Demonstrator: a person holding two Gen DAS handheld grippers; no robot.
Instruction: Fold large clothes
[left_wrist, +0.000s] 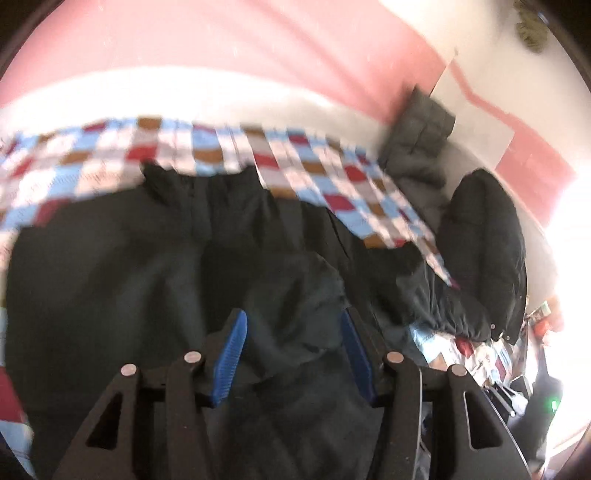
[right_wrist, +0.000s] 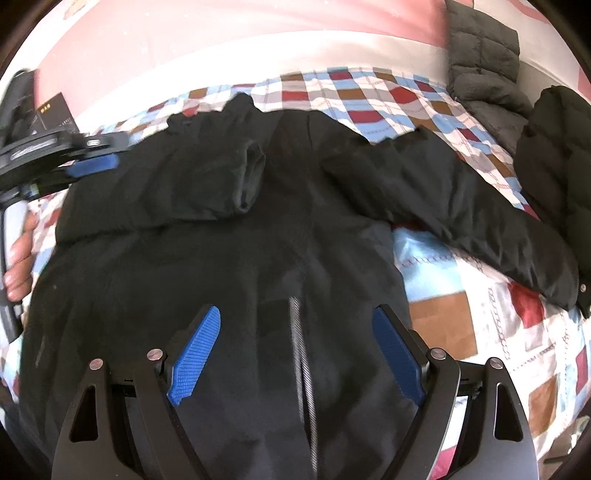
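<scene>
A large black jacket (right_wrist: 221, 229) lies spread on a checked bedspread (right_wrist: 369, 99), front up, with a silver zipper (right_wrist: 301, 354) down its middle. Its left sleeve is folded in across the chest with the cuff (right_wrist: 251, 177) near the middle; its right sleeve (right_wrist: 480, 229) stretches out to the right. My right gripper (right_wrist: 297, 325) is open just above the lower front, its blue pads either side of the zipper. My left gripper (left_wrist: 293, 325) is open with a bunch of the jacket's fabric (left_wrist: 295, 295) between its pads; it also shows in the right wrist view (right_wrist: 92, 162) at the jacket's left shoulder.
A grey quilted jacket (right_wrist: 484, 48) and another black puffy jacket (right_wrist: 554, 155) lie at the bed's far right. A pink and white wall (right_wrist: 221, 44) runs behind the bed. The bedspread is bare at the lower right (right_wrist: 498, 332). Clutter (left_wrist: 517, 369) sits off the bed's edge.
</scene>
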